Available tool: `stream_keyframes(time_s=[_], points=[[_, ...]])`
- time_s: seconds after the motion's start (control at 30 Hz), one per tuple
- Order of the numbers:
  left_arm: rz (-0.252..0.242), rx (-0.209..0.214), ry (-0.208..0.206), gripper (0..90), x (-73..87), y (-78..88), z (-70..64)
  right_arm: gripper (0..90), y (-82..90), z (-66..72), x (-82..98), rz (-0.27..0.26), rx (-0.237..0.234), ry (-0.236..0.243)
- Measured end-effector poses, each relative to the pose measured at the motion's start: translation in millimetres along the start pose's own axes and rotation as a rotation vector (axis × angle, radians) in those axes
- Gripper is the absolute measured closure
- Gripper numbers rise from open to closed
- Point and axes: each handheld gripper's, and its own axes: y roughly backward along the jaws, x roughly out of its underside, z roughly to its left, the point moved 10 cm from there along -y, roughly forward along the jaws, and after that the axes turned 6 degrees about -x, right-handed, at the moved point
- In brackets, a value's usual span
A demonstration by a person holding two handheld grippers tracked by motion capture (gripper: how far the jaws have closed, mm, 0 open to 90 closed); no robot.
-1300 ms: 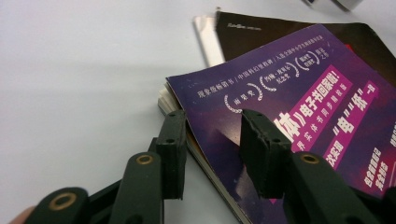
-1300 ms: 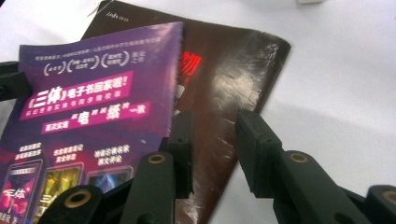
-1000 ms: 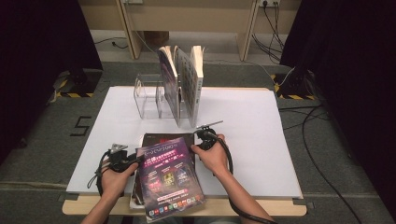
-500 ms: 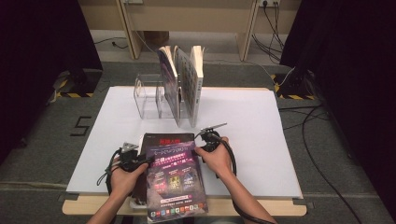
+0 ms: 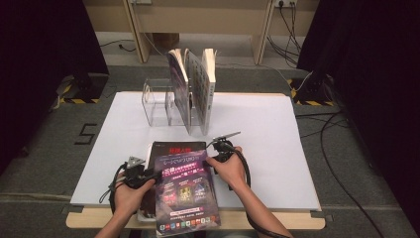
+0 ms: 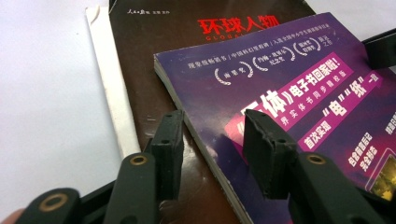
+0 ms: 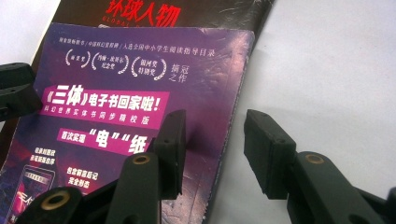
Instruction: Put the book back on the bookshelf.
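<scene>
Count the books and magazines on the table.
4: two standing upright in the clear rack, namely one and another; a purple magazine lying on a dark one at the near edge. More may be hidden.

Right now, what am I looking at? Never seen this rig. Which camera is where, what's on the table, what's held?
No robot: a person holds a two-jaw gripper in each hand. The high view looks down over the table; the other two cameras ride on the grippers, looking along their black jaws. On the white table a purple book lies on a dark magazine. Behind stand a clear rack and upright books. The left gripper straddles the purple book's left edge, the right gripper its right edge. Both have gaps at the pads, so nothing is gripped; the right jaws have just been opening.
</scene>
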Motion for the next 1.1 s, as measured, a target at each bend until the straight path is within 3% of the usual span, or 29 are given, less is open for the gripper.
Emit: stream_keyframes(time_s=[0.53, 0.7, 0.8, 1.1], points=[[0.018, 0.008, 0.007, 62.9, -0.7, -1.1, -1.9, 59.2, -4.6, 4.2, -2.2, 0.002, 0.009, 0.006], [0.031, 0.008, 0.014, 63.5, -2.0, -1.7, -1.8, 62.9, -3.9, 3.1, -2.5, -0.004, 0.004, -0.031], [0.034, 0.001, 0.006, 64.2, -3.3, -2.8, -1.9, 63.7, -3.3, 2.8, -2.3, -0.006, 0.014, -0.027], [0.029, -0.006, -0.005, 64.7, -5.9, -5.6, -3.4, 63.3, 2.2, 1.6, 3.8, 0.040, -0.003, -0.041]])
